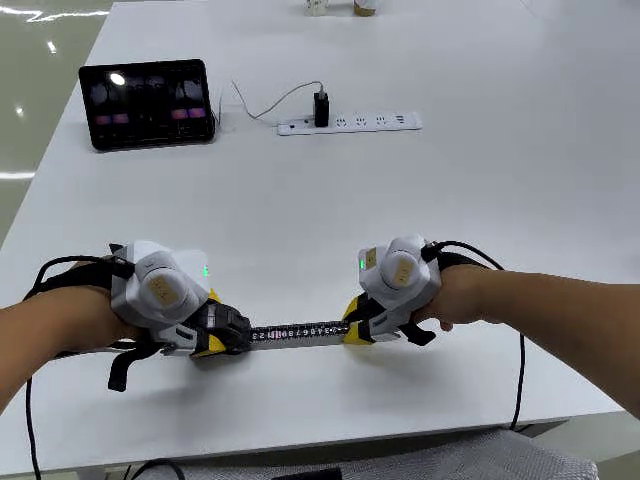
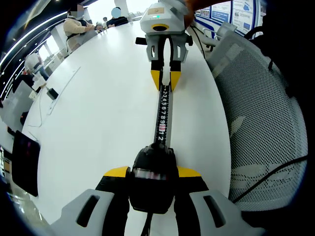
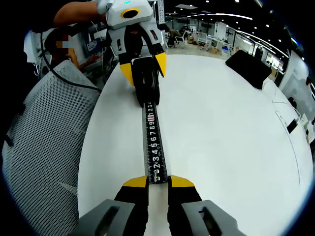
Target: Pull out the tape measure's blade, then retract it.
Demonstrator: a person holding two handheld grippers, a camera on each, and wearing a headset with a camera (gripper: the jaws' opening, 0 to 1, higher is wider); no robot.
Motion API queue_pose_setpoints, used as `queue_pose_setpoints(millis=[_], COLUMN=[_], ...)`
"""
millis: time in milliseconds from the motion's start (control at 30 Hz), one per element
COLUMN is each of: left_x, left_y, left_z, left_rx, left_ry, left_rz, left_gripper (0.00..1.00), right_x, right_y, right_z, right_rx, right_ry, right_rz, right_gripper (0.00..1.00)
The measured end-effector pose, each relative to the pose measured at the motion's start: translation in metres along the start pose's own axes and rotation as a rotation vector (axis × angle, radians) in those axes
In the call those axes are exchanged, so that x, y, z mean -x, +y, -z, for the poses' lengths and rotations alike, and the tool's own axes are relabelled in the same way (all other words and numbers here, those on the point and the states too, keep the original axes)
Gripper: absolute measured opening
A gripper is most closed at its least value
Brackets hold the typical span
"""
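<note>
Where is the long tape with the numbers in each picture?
Head view: the blade lies sideways, low in the middle, just right of the black case.
Left gripper view: the blade runs up the middle, from the black case toward the right gripper.
Right gripper view: the blade runs up the middle, from that gripper's jaws to the black case.
Shared landmark: the black case, at one end of the blade.

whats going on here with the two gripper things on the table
A person is working a tape measure with a handheld gripper in each hand. The left gripper is clamped on the black tape measure case, and the right gripper pinches the tip of the blade. The blade is pulled out partway and runs straight between them over the white table. It has not been retracted yet.
</note>
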State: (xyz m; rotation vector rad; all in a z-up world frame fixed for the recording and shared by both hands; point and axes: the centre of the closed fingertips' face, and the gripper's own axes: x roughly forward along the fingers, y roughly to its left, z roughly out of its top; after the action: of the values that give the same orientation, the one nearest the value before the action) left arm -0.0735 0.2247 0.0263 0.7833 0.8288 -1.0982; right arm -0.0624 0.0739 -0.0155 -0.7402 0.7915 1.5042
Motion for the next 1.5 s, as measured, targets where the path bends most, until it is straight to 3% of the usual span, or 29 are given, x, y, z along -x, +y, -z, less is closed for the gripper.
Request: queue_pose_setpoints(millis=[1500], left_x=[-0.003], left_y=[0.002], left_z=[0.002], left_rx=[0.012], left_ry=[-0.005], left_rz=[0.004], left_gripper=[0.29], right_x=[0.021], right_y=[-0.006], right_z=[0.031], right_rx=[-0.03], right_ry=[0.015], right_rz=[0.011], right_gripper=[0.11])
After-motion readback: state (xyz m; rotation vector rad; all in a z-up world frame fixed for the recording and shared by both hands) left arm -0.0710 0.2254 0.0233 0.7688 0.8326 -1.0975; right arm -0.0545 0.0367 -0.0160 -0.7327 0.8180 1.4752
